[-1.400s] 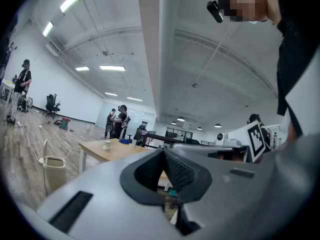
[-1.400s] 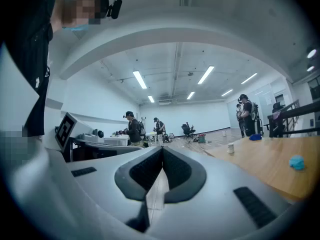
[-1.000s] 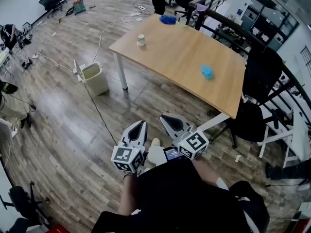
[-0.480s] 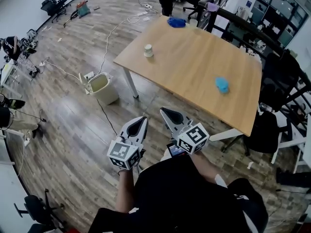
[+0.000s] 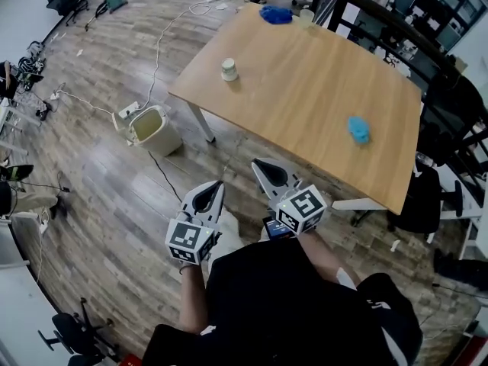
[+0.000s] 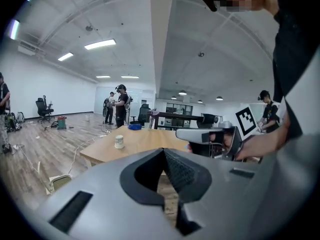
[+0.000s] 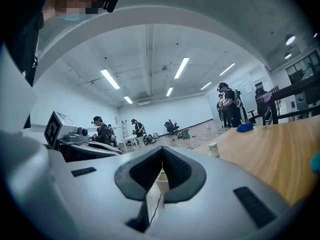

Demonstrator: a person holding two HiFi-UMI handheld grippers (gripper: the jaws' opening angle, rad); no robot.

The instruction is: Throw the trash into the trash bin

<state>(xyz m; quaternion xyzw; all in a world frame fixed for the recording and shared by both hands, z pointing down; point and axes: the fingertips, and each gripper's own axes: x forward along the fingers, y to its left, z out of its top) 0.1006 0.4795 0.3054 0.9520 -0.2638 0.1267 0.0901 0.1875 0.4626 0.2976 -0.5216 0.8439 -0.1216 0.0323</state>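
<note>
From the head view we see the left gripper (image 5: 216,186) and the right gripper (image 5: 261,166) held side by side in front of us. Both are short of the rectangular light wooden table (image 5: 305,90) on white legs. On the table lie a crumpled bright blue piece of trash (image 5: 358,129) near the right edge, a small white paper cup (image 5: 229,69) near the left edge, and another blue crumpled piece (image 5: 276,14) at the far end. The cream plastic trash bin (image 5: 162,139) stands on the wood plank floor just left of the table, well apart from both grippers.

In the left gripper view, the left gripper (image 6: 163,151) has its dark pads pressed together with nothing between them. The cup (image 6: 119,142) stands on the table (image 6: 145,143) ahead.

In the right gripper view, the right gripper (image 7: 161,162) likewise has its tips meeting and grips nothing. The cup (image 7: 213,149) and table (image 7: 270,149) lie to its right.
</note>
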